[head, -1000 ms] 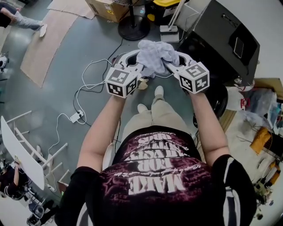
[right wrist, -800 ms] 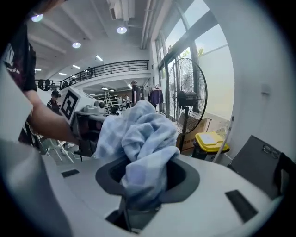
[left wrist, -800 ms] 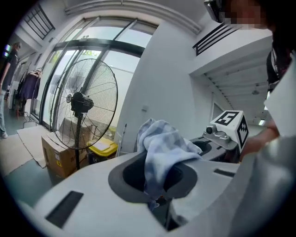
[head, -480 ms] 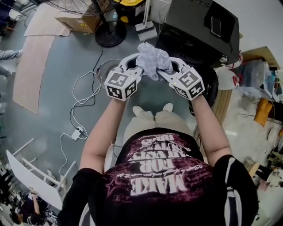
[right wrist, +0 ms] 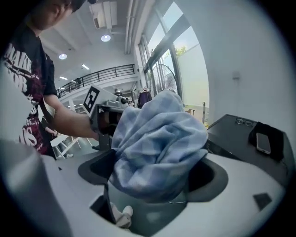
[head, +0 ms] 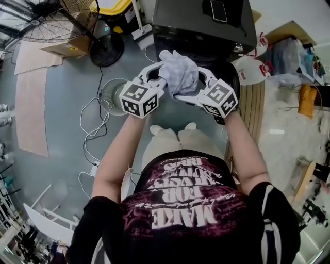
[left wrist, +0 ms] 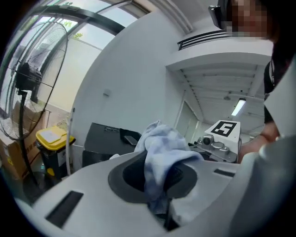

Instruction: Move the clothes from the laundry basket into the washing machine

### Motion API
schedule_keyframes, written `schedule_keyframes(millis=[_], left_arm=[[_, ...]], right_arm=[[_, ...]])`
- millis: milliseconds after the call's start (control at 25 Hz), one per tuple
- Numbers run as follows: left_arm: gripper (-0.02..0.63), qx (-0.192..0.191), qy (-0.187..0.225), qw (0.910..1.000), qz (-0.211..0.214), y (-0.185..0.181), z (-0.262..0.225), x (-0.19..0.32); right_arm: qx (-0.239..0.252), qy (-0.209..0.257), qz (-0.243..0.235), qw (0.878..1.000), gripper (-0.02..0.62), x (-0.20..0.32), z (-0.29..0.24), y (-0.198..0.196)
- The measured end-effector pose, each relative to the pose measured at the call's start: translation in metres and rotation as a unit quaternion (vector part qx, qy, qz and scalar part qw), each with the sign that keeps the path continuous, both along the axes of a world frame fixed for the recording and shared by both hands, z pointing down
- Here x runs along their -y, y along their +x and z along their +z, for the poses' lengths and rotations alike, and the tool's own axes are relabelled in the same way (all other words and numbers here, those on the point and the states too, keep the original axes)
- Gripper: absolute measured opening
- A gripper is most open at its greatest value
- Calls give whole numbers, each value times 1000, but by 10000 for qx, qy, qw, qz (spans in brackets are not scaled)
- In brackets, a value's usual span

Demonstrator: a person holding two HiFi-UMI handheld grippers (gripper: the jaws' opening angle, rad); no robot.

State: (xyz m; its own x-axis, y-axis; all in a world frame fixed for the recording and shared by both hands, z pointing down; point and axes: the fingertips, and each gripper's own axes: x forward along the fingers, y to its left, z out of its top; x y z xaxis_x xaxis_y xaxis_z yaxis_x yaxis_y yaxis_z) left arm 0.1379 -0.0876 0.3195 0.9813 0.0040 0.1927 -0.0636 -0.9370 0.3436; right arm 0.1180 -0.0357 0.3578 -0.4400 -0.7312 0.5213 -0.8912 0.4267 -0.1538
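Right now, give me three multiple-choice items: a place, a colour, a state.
1. Where is the phone? A on the floor; B on top of the black machine; C in the yellow bin.
2. What colour is the cloth? A pale blue; B red; C black.
3. The left hand-held gripper is: A open, empty; B out of view; C shut on the cloth.
Key: 1 B, it lies on the machine's top. 2 A, pale blue in all views. 3 C, its jaws pinch the cloth.
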Motion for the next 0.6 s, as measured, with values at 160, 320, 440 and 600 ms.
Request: schedule_keyframes(millis=[160,320,440,600], left_arm=[[34,-78,-212,9977,640,41,-7,-49],[34,-124,-381,9921,1192,76,-16,-92],[32,-156,-533,9873,1486,95,-18,-118],[32,-218,-730,9837,1628,116,-17,-138]], right_arm=[[-370,-3,337,9987,505,-19,11,38],[-353,220,407,9983,503,-38,6,68],[-199,430,421,9980,462,-51,2,82],[-56,568,527,9970,379,-71,1,102]])
